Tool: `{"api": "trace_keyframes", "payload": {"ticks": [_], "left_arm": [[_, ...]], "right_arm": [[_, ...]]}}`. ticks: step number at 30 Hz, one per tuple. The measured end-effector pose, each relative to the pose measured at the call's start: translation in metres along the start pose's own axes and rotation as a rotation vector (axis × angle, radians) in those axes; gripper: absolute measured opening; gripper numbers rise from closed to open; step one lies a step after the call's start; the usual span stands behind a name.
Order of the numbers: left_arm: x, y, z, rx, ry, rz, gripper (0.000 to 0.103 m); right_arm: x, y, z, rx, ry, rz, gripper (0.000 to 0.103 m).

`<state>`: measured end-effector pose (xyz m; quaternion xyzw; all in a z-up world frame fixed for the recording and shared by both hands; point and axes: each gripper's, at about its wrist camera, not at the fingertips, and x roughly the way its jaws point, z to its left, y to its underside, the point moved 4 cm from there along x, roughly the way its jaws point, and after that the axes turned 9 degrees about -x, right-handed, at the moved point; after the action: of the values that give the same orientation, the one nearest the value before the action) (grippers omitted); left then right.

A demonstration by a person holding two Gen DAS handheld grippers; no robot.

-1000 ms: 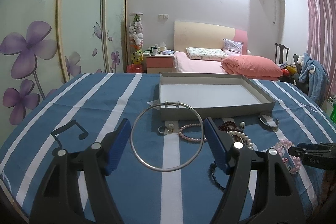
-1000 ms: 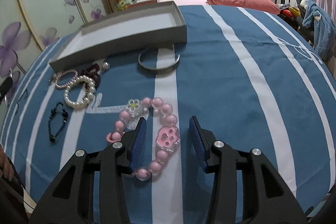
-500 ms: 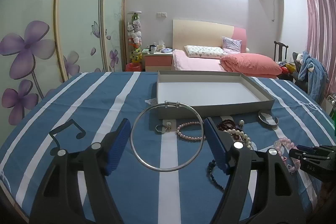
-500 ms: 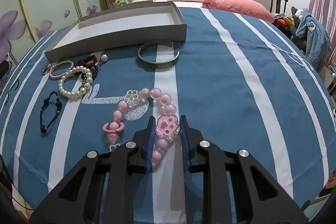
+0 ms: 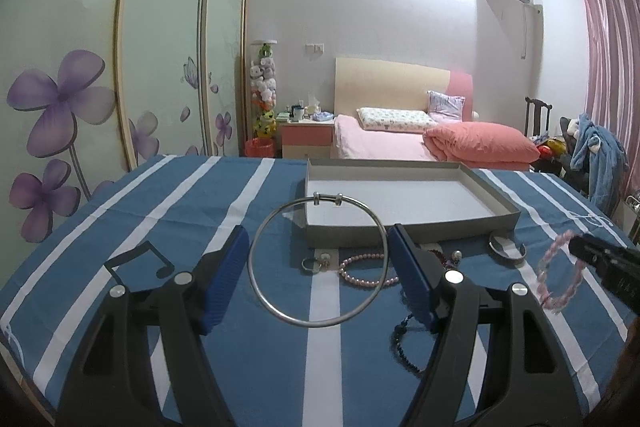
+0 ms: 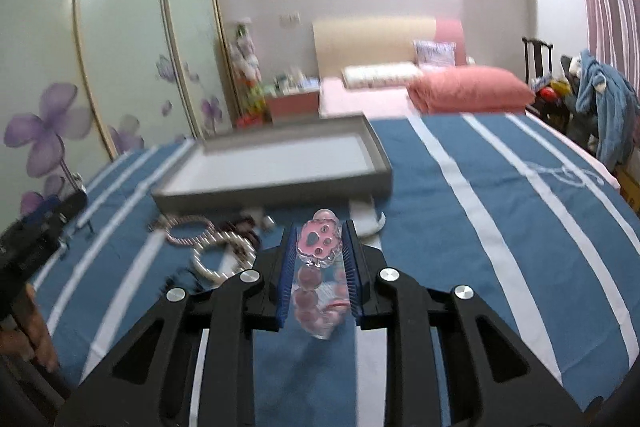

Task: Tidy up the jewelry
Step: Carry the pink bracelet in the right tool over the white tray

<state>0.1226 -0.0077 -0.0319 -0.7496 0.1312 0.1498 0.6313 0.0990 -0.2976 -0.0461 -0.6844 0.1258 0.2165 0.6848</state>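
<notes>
My left gripper is shut on a large silver bangle, gripping it by both sides above the blue striped cloth. My right gripper is shut on a pink bead bracelet with a paw charm and holds it lifted off the cloth; from the left wrist view the bracelet hangs from it at the right. The grey tray with a white floor lies ahead, also in the right wrist view. It looks empty.
On the cloth before the tray lie a ring, a small pink bead bracelet, a dark bead bracelet, a silver cuff and a white pearl bracelet. A bed and wardrobe stand behind.
My right gripper closed on the pink paw bracelet and lifted it off the cloth. My left gripper kept hold of the bangle and rose slightly.
</notes>
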Motion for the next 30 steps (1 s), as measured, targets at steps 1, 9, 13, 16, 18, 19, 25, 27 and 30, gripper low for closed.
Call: {"api": "trace_keyframes", "payload": {"ticks": [1,9,13,16,18,19,25,27,30], "left_arm": [[-0.002,-0.001,-0.001,0.001,0.000,-0.009,0.070],[-0.015,-0.008,-0.006,0.005,0.008,-0.068,0.070],[-0.020,-0.014,-0.011,0.007,0.019,-0.097,0.070],[-0.022,-0.020,-0.017,0.017,0.025,-0.122,0.070],[-0.022,-0.025,-0.020,0.025,0.026,-0.139,0.070],[-0.022,-0.030,-0.022,0.031,0.027,-0.152,0.070],[-0.005,-0.054,-0.037,0.047,0.027,-0.200,0.070],[0.005,-0.062,-0.039,0.042,0.021,-0.206,0.070],[0.023,-0.072,-0.044,0.036,-0.002,-0.220,0.070]], "right_arm": [[-0.001,-0.003,0.002,0.004,-0.003,-0.019,0.024],[-0.024,-0.026,0.010,0.029,0.002,-0.168,0.024],[-0.032,-0.039,0.018,0.009,0.007,-0.228,0.024],[-0.033,-0.050,0.021,-0.008,0.015,-0.268,0.024],[-0.032,-0.056,0.023,-0.013,0.017,-0.289,0.024],[-0.031,-0.060,0.023,-0.018,0.020,-0.299,0.024],[-0.018,-0.081,0.022,-0.020,0.028,-0.345,0.024],[-0.012,-0.088,0.020,-0.016,0.038,-0.362,0.024],[-0.003,-0.099,0.017,-0.008,0.056,-0.392,0.024]]}}
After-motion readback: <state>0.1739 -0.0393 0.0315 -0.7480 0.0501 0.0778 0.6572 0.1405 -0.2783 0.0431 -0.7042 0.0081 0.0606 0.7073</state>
